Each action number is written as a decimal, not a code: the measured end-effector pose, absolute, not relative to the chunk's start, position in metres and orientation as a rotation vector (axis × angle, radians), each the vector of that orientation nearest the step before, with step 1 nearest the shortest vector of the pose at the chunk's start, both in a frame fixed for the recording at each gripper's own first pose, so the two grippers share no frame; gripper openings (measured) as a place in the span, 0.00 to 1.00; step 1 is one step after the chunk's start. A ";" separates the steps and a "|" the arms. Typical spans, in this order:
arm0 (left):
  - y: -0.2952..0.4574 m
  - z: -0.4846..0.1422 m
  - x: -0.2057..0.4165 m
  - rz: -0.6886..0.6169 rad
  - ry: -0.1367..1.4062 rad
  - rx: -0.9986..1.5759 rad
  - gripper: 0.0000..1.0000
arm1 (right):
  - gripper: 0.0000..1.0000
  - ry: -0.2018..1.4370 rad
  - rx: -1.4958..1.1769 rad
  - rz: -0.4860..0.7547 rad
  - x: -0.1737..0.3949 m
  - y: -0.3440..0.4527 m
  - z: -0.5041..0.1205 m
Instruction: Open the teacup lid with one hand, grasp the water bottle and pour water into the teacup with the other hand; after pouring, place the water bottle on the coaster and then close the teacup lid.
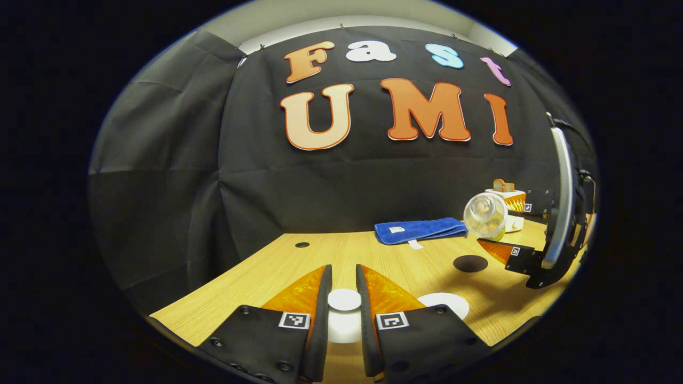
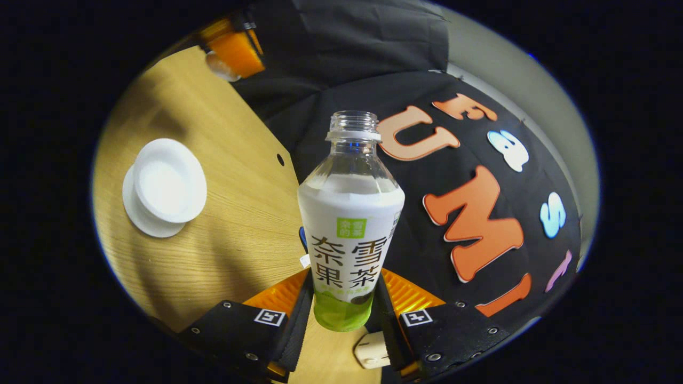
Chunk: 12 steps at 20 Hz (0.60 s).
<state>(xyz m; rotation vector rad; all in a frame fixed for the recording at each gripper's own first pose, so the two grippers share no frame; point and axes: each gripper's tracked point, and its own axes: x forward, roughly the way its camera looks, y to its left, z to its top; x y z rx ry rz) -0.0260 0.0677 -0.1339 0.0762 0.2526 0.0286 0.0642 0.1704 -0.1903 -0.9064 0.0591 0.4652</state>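
A recording booth, not a home: black cloth wall (image 1: pixel 176 176) draped behind a bare wooden table (image 1: pixel 267 266), pale room wall (image 1: pixel 299 13) at twelve o'clock above the cloth.

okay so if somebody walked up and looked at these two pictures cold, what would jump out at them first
First, the water bottle, uncapped and clamped between the right gripper's fingers, dead centre of the right gripper view and tipped over the wooden table. Next, the open white teacup on its saucer, left of the bottle. In the left gripper view, the left gripper holds the white lid by its knob, with a folded blue cloth by the back wall.
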 end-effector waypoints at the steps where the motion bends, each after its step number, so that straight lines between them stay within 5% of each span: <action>1: 0.062 -0.133 -0.023 0.021 0.251 0.077 0.29 | 0.65 0.071 -0.842 0.464 0.068 0.167 -0.190; 12: 0.021 -0.132 -0.006 -0.048 0.237 0.037 0.31 | 0.65 0.369 -0.211 0.455 0.111 0.137 -0.232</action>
